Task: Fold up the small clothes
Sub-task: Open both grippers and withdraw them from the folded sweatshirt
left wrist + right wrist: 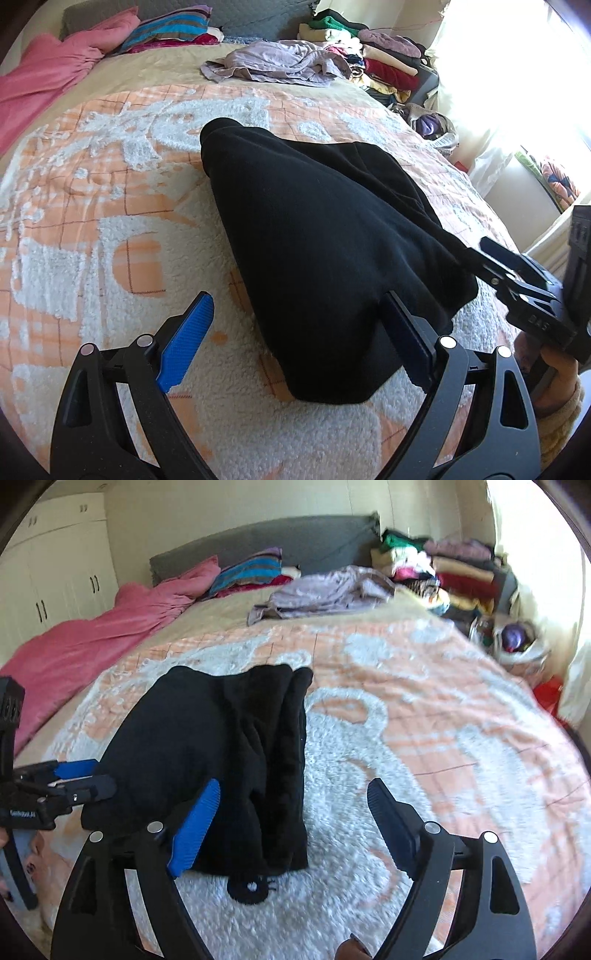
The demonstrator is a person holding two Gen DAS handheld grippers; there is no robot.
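Observation:
A black garment (pixel 314 229) lies folded lengthwise on the orange-and-white fleece blanket (pixel 110 229). My left gripper (pixel 299 332) stands open at its near end; its right finger (pixel 406 332) lies against the cloth and its left finger (pixel 192 339) is over bare blanket. In the right wrist view the black garment (pixel 221 746) lies to the left, with a small round black piece (pixel 251 888) at its near edge. My right gripper (pixel 295 794) is open, its left finger (pixel 199 823) over the cloth and nothing pinched. From the side, the left gripper (pixel 85 775) and the right gripper (pixel 495 258) each sit at a garment edge.
A crumpled lilac garment (pixel 273 62) lies farther up the bed. Stacked folded clothes (pixel 376 55) fill the far right corner, and a pink duvet (pixel 48 74) and striped pillow (pixel 170 29) lie at far left. White wardrobes (pixel 55 565) stand left; a bright curtained window (pixel 517 74) is right.

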